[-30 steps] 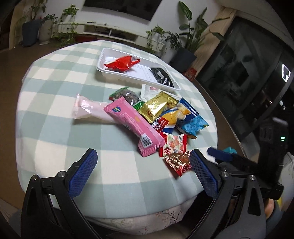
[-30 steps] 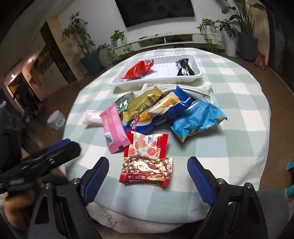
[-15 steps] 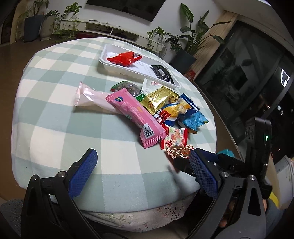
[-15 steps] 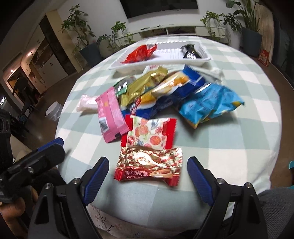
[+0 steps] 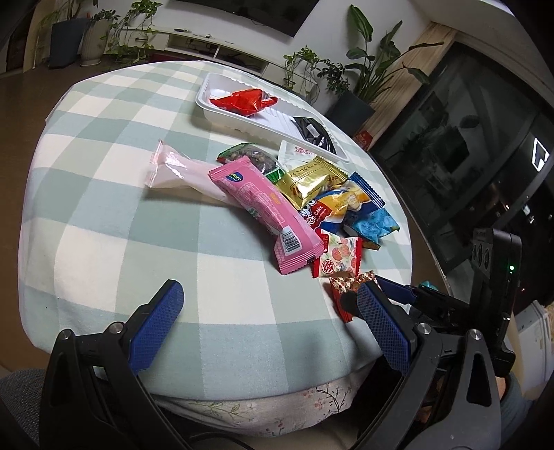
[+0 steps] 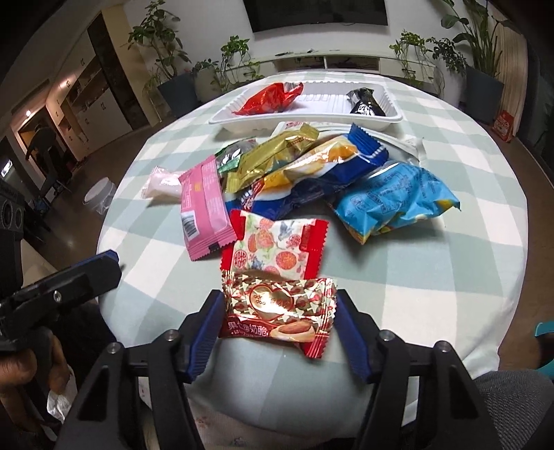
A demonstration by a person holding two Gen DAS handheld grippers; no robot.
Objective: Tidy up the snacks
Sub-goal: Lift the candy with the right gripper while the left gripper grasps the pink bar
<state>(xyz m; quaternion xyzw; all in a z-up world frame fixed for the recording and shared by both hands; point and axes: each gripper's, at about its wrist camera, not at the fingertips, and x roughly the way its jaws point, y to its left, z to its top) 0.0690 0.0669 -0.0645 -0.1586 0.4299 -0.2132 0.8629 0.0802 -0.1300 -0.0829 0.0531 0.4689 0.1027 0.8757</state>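
Closing right claw (image 6: pixel 278 329) brackets the gold-and-red candy packet (image 6: pixel 278 308); pads touching.

A round table under a green-and-white checked tablecloth (image 6: pixel 432 263) fills the foreground, with a floral cloth (image 5: pixel 242 412) showing below its near edge. Behind it a low white TV console (image 6: pixel 332 60) runs along the wall beneath a dark television (image 6: pixel 316 14). Potted plants (image 6: pixel 166 59) stand at both ends of the console. A small red box (image 6: pixel 503 126) sits on the floor at right, and a person (image 6: pixel 43 152) stands in a lit doorway far left.
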